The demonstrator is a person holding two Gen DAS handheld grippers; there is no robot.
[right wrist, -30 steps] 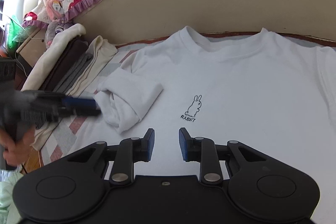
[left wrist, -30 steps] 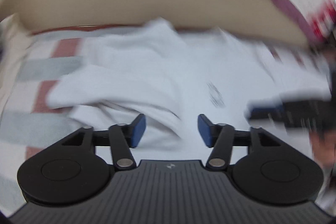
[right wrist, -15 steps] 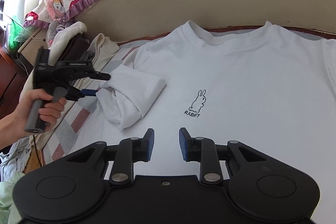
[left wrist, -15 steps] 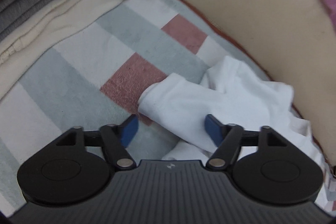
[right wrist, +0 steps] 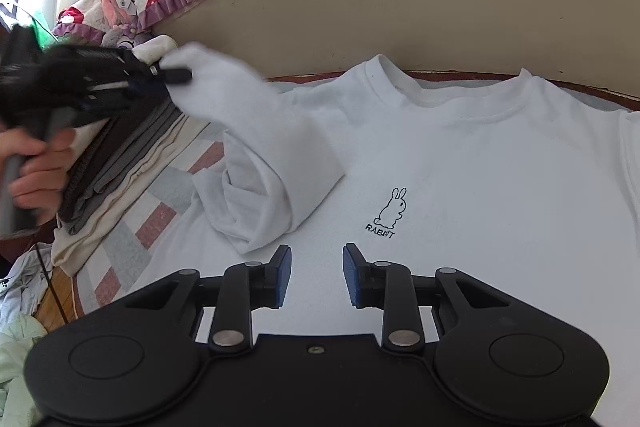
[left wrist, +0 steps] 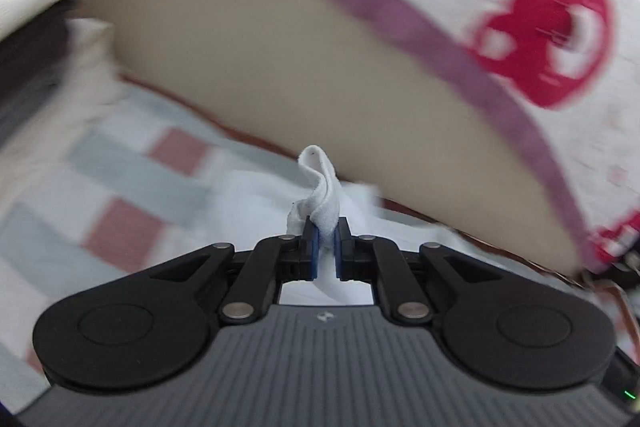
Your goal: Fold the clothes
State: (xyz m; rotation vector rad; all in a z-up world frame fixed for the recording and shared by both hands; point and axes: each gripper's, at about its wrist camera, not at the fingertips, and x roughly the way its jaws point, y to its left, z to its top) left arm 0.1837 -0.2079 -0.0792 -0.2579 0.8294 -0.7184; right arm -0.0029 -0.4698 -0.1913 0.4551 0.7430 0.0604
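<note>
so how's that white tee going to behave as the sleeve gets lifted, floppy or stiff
Probably floppy: the sleeve droops in a curve from the closing left gripper, a fold pinched between its fingers. Likely light, since that small pinch carries it. The tee body lies flat, so it should trail after, not lift whole.

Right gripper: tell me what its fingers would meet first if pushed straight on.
Probably the white T-shirt, near its rabbit print. The right gripper is empty and angled down at the shirt, though depth is uncertain.
</note>
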